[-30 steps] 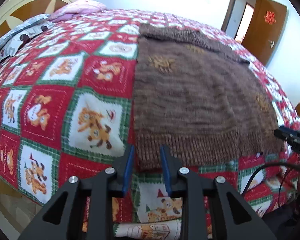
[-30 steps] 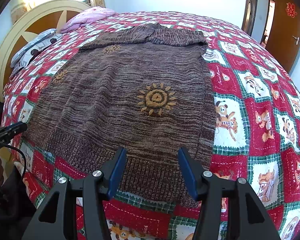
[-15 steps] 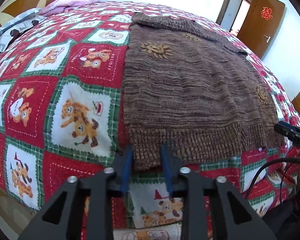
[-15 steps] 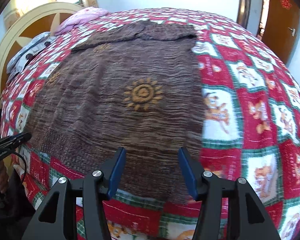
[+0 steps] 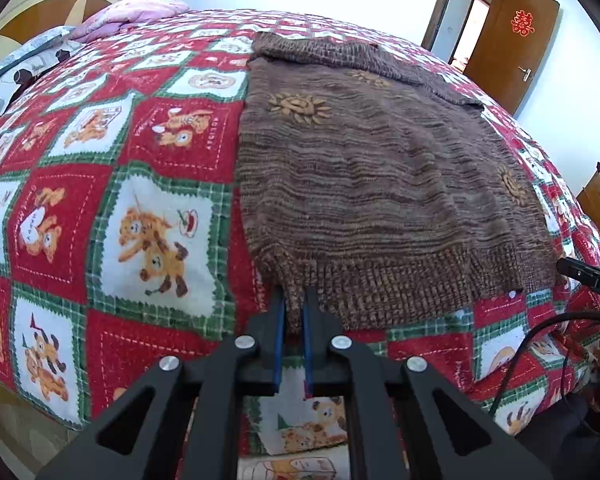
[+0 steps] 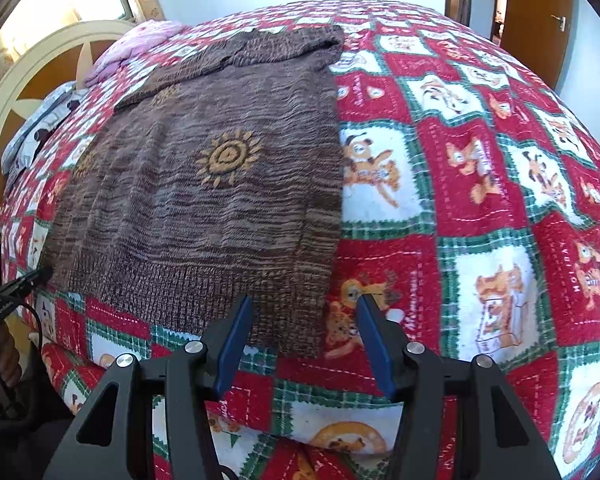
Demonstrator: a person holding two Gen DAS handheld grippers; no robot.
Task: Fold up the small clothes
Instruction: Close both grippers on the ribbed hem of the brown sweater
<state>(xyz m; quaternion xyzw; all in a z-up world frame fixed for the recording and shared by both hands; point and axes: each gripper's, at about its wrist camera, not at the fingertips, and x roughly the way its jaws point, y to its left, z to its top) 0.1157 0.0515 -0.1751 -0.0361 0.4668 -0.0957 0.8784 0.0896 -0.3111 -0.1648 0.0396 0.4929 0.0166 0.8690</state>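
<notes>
Your left gripper [image 5: 294, 312] is pinched tight on the brown sweater [image 5: 372, 184] at its near-left hem corner, reaching level over the bed's edge. Your right gripper [image 6: 302, 330] gapes wide, holding nothing (it hovers at the opposite hem corner). The sweater lies flat on the quilt [image 6: 480, 184].

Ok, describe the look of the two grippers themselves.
The left gripper and the right gripper match: matte black angular frames with triangular cut-outs, round silver bolt heads at the joints, and flat blue finger pads. No markings or cables show on them.
</notes>
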